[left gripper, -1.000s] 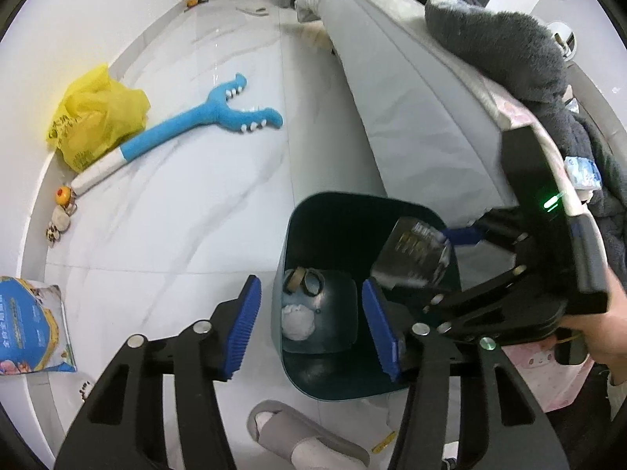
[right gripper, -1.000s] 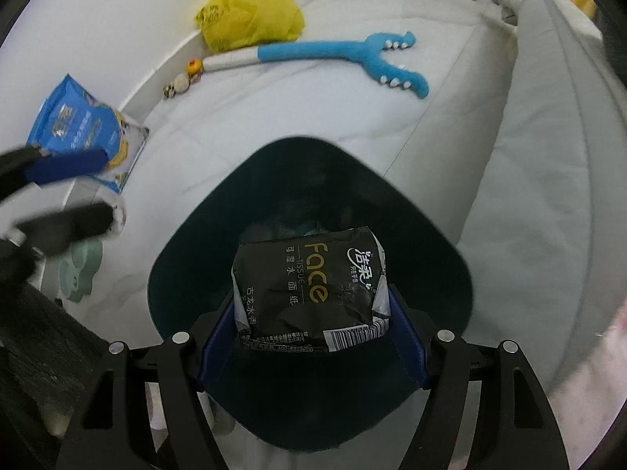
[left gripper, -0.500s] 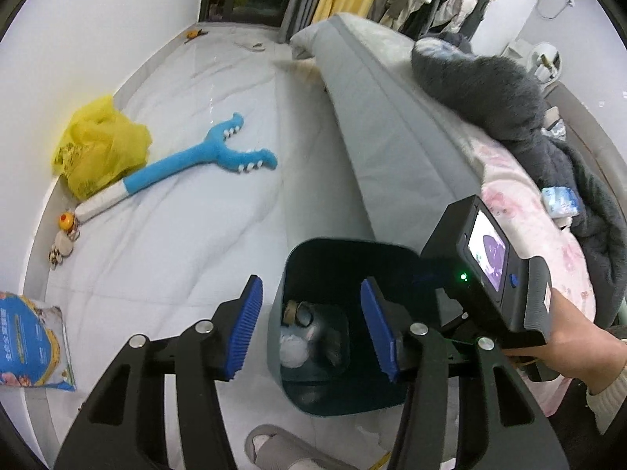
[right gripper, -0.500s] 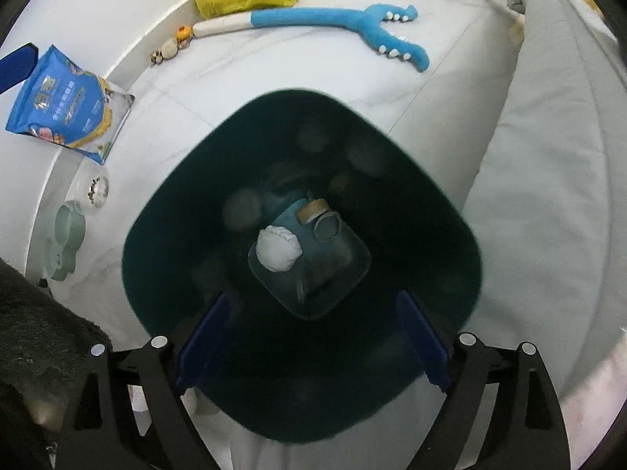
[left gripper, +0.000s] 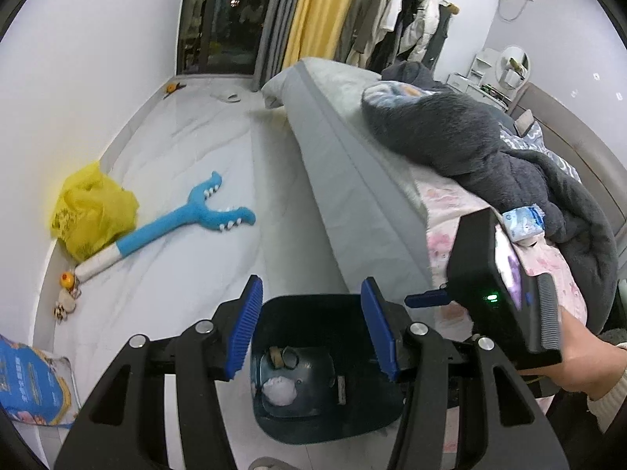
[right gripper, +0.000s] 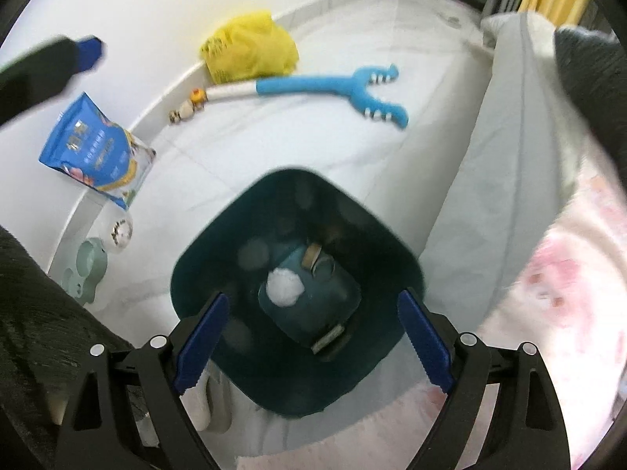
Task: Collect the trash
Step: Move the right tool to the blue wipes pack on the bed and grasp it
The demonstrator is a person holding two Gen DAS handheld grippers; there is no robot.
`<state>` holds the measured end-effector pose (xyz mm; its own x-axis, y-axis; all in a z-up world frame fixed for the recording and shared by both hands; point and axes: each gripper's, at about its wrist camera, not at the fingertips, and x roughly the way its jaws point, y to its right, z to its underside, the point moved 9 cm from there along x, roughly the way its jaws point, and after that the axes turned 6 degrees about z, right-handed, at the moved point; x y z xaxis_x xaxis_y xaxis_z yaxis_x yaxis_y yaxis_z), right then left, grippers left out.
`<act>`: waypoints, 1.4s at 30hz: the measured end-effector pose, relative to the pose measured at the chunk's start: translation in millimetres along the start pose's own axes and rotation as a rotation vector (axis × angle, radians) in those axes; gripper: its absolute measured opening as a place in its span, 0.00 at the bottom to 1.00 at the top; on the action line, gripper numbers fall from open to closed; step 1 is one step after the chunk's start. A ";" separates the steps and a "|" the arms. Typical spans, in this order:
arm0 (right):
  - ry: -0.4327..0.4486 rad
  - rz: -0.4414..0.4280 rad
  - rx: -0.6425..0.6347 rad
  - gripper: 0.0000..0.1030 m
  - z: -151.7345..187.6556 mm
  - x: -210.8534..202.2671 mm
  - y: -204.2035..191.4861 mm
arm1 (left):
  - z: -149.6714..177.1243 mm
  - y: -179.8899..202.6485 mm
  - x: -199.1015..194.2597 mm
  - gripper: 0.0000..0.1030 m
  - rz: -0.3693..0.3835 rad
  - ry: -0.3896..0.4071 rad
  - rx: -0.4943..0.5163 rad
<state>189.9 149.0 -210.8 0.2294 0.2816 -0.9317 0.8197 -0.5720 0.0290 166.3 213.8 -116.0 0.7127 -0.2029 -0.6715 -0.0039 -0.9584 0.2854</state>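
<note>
Both grippers hang over the dark green bin [right gripper: 219, 250], empty. Right gripper [right gripper: 311, 338]: jaws spread wide, nothing between the blue pads [right gripper: 425, 342]. Left gripper [left gripper: 311, 333]: jaws parted more narrowly, gripping nothing. The bin stands on the white floor [left gripper: 188, 156] beside the bed [left gripper: 345, 164]. Inside lie a crumpled white tissue [right gripper: 284, 286], a tape roll [right gripper: 313, 256] and a dark packet [right gripper: 329, 337]. No writing in it is legible.
</note>
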 end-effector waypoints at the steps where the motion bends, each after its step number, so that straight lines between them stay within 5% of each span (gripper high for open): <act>1: 0.019 0.003 -0.002 0.86 -1.4 -5.5 2.0 | -1.8 4.0 0.7 0.53 0.005 0.002 0.004; 11: 0.174 0.068 0.070 0.86 3.3 -62.8 54.2 | -19.0 47.6 12.0 0.54 0.046 0.019 0.048; 42: 0.328 0.337 0.286 0.88 79.0 -128.5 211.0 | -24.1 172.8 65.2 0.65 0.196 -0.024 0.114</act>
<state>291.9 -68.7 -113.5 0.6433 0.2460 -0.7250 0.5082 -0.8455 0.1641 229.0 39.9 -94.0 0.6737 -0.3909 -0.6271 -0.2213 -0.9164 0.3335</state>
